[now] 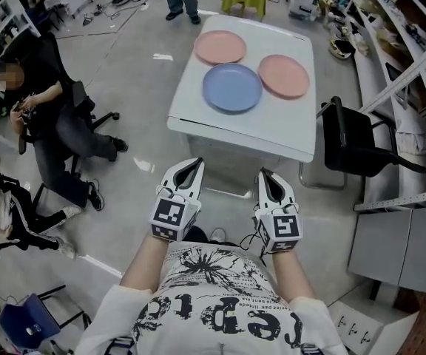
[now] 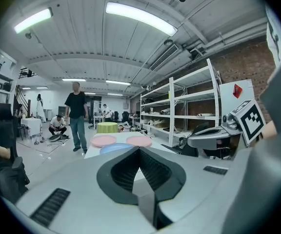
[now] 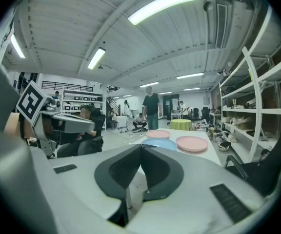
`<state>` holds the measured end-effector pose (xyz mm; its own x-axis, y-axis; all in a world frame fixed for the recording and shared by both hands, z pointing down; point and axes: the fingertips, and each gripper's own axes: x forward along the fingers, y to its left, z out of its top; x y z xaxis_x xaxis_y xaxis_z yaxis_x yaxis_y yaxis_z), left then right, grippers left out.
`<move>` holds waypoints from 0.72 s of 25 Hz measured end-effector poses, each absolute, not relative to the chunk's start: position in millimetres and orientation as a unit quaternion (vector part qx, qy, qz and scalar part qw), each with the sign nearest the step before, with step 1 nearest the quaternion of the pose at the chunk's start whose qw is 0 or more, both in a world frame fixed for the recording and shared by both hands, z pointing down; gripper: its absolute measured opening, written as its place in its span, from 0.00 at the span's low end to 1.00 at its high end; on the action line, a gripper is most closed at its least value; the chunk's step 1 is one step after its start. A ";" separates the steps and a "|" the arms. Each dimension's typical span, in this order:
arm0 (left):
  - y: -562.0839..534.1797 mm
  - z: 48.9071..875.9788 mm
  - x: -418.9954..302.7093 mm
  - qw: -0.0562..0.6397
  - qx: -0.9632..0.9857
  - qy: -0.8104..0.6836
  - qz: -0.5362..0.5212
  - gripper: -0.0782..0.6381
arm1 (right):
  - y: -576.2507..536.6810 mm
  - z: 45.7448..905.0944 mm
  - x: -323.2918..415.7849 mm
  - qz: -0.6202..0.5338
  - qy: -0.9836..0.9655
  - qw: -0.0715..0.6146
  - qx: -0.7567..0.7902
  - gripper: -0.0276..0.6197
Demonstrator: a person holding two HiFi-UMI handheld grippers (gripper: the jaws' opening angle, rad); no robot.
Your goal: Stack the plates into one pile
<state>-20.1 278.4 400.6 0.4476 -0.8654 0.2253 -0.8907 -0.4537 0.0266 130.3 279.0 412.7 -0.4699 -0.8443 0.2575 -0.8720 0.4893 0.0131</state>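
Blue plate [image 2: 113, 148] partly behind closed jaws

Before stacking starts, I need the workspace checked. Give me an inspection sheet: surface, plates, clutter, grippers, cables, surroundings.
Surface: white table, ahead of both grippers.
Job's things: three plates lying side by side, none stacked: blue plate nearest, far pink plate behind it, right pink plate beside it.
Clutter: nothing seen on the table besides the plates.
Grippers: left gripper shut, empty; right gripper shut, empty; both short of the table.
Cables: loose cables on the floor beyond the table.
Surroundings: black chair at the table's right; seated person at left; shelving at right.
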 end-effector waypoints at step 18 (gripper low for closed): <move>17.4 417.0 -56.7 0.083 0.861 -0.490 0.107 0.11 | 29.9 423.6 99.3 0.081 -0.836 0.127 0.527 0.05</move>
